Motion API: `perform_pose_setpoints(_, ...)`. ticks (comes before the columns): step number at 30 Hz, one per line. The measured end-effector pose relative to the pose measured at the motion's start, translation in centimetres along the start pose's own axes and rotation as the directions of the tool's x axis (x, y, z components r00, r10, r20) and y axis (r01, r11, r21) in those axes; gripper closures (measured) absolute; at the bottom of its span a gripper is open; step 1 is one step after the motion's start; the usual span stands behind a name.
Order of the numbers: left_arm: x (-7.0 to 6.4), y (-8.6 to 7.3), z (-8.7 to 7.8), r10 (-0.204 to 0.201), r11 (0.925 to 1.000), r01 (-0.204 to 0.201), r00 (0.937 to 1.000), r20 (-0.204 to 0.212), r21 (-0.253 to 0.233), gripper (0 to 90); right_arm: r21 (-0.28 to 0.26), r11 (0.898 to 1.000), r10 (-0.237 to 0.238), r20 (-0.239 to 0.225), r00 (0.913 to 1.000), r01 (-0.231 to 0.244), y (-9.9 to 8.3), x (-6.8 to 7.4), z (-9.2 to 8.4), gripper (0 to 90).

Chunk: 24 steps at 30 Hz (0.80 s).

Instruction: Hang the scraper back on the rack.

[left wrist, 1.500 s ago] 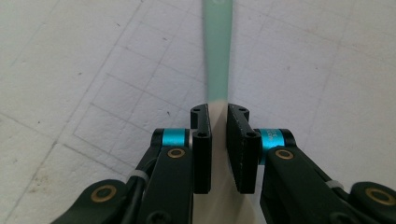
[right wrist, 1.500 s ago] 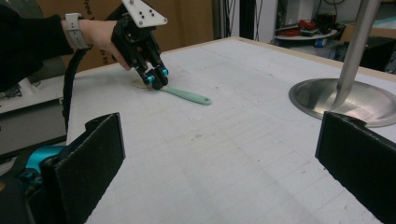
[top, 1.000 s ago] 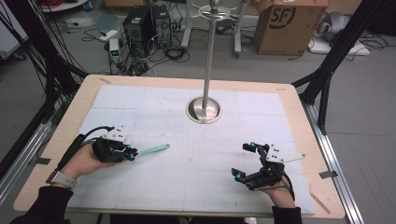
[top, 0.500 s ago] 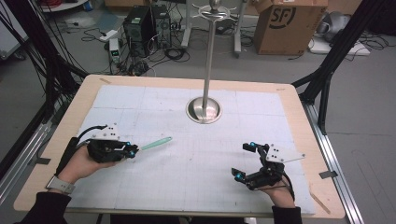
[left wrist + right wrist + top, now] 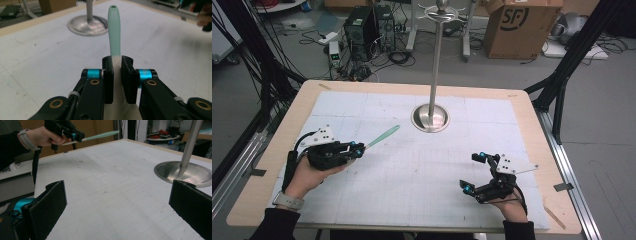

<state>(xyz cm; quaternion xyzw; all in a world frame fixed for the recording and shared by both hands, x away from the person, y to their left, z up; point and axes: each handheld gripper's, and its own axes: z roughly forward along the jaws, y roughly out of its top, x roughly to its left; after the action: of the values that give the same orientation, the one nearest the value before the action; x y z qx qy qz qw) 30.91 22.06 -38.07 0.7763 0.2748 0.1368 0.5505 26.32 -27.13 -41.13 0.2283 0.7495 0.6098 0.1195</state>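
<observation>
A long mint-green utensil [image 5: 382, 136] with a hole at its free end sticks out of my left gripper [image 5: 357, 148], which is shut on it at the table's left. In the left gripper view the utensil [image 5: 114, 30] rises from between the pads of the left gripper [image 5: 117, 67], its pale lower part clamped, and it points toward the metal stand's base [image 5: 87, 23]. The right gripper [image 5: 473, 172] rests at the near right with its jaws wide apart and nothing between them. In the right gripper view, the right gripper [image 5: 117, 195] looks across the mat at the left gripper [image 5: 75, 135] and the utensil [image 5: 100, 135].
A tall metal stand [image 5: 430, 118] with a round base rises from the far middle of the white gridded mat [image 5: 412, 175]; its pole carries hooks at the top [image 5: 441, 10]. The wooden table edge [image 5: 292, 115] frames the mat. Beyond the table stand a cardboard box [image 5: 517, 25], cables and equipment.
My left gripper has shifted slightly and tipped the utensil, so its free end has swung farther away, toward the stand. The right gripper has stayed still.
</observation>
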Motion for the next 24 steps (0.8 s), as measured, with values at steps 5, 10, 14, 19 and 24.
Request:
perform_pose_setpoints(5,-0.4,1.2,0.6,0.003,0.9966,-0.005,0.9998,-0.019,-0.083,81.0,-0.002,1.000,0.001,-0.003,1.0000,-0.001,0.0,0.0,0.0,0.2)
perform_pose_setpoints(10,-0.6,2.5,1.4,0.010,0.9941,-0.012,0.9997,-0.020,-0.107,81.0,-0.004,1.000,0.000,-0.003,1.0000,0.000,0.0,0.0,0.0,0.2)
perform_pose_setpoints(14,-0.4,3.7,1.7,0.009,0.9935,-0.012,0.9996,-0.027,-0.113,81.0,-0.008,1.000,0.000,-0.005,1.0000,0.000,0.0,0.0,-0.1,0.2)
perform_pose_setpoints(19,-0.1,5.3,1.9,0.017,0.9913,-0.023,0.9987,-0.049,-0.130,81.0,-0.016,1.000,0.002,-0.006,1.0000,-0.002,0.0,-0.1,-0.1,0.2)
perform_pose_setpoints(24,-0.1,7.0,1.7,0.036,0.9883,-0.046,0.9968,-0.072,-0.145,81.0,-0.018,1.000,0.009,-0.005,0.9999,-0.009,0.1,-0.2,-0.2,0.2)
